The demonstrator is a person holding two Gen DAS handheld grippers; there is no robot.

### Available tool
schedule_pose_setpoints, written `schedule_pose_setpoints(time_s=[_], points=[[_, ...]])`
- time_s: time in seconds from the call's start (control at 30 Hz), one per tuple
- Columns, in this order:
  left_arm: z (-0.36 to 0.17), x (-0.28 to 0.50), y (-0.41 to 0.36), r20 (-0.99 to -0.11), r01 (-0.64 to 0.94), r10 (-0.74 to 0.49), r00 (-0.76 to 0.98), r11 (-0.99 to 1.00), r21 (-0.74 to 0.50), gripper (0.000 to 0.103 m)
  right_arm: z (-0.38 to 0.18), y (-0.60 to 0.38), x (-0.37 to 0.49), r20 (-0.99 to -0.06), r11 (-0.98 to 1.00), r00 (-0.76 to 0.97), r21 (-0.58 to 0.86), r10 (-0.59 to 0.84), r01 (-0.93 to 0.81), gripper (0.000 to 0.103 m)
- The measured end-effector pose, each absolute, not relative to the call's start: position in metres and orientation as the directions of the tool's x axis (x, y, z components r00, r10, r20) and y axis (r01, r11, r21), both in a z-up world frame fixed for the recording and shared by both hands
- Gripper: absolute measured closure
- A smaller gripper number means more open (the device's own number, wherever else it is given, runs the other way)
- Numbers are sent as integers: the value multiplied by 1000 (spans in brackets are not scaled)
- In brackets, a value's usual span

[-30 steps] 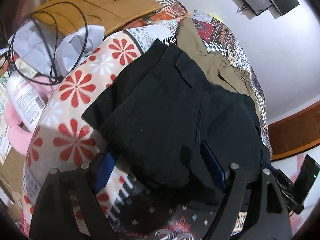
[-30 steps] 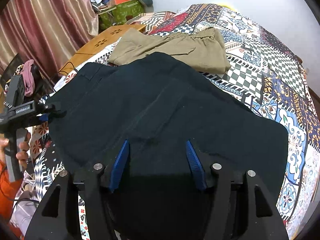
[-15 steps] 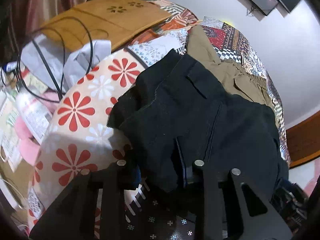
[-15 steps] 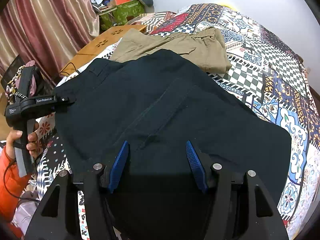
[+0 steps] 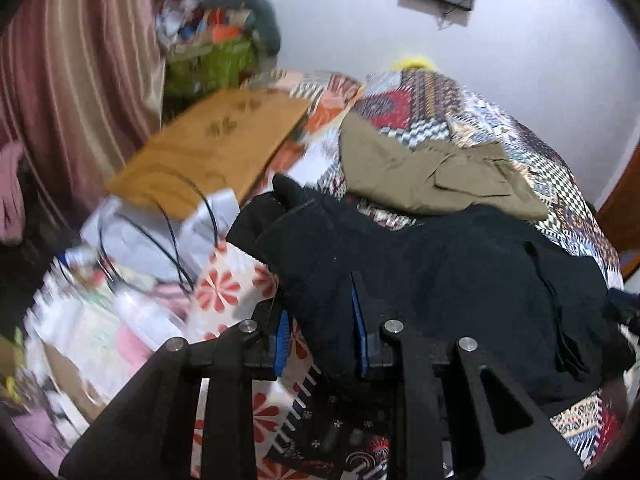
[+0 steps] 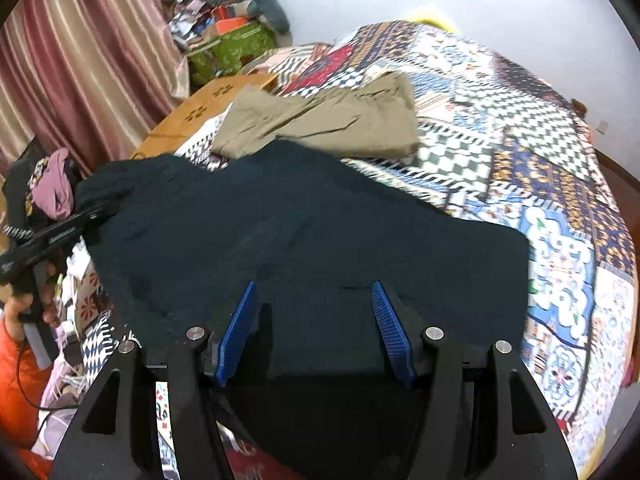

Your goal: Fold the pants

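Your left hand-held gripper (image 5: 320,332) pinches the black pants (image 6: 304,232) edge | your right hand-held gripper (image 6: 314,328) gapes over them | khaki pants (image 6: 328,120) lie beyond on the bed (image 6: 560,208)

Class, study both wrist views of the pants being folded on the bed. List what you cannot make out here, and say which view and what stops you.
- Left wrist view: clutter beside the bed is motion-blurred; labels unreadable.
- Left wrist view: the black pants cover the left gripper between its pads; the pinched part is hidden.
- Right wrist view: the pants' near edge lies behind the right gripper.
- Right wrist view: the khaki pants are partly overlapped.
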State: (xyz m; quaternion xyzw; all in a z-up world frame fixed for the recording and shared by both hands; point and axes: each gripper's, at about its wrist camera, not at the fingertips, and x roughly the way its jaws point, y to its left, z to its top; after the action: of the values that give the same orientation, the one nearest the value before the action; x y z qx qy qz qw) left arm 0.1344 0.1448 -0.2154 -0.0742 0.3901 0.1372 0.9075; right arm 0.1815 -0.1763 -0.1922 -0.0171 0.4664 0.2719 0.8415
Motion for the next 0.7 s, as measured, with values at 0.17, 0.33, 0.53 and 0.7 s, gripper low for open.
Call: schedule_pose_setpoints(time_s=[0.17,0.33,0.53,0.7], points=[[-187,130,128,-680,-258,190,708,966,1,77,-188,-213,175,-791,892,464,216,398,-396,47],[-155,132,101,-623,-189,164,765,982,26,77,-195,-256,167,-808,938,496,192,317,-288,47],[-131,141,67,-578,-110,117,807,993,48,78,-225,-289,159,-833,948,453,264,317,-178,47],[-117,158,35,-576,-34,44,816,999,28,79,-231,-289,154,-821,941,459,291,338,-172,47]])
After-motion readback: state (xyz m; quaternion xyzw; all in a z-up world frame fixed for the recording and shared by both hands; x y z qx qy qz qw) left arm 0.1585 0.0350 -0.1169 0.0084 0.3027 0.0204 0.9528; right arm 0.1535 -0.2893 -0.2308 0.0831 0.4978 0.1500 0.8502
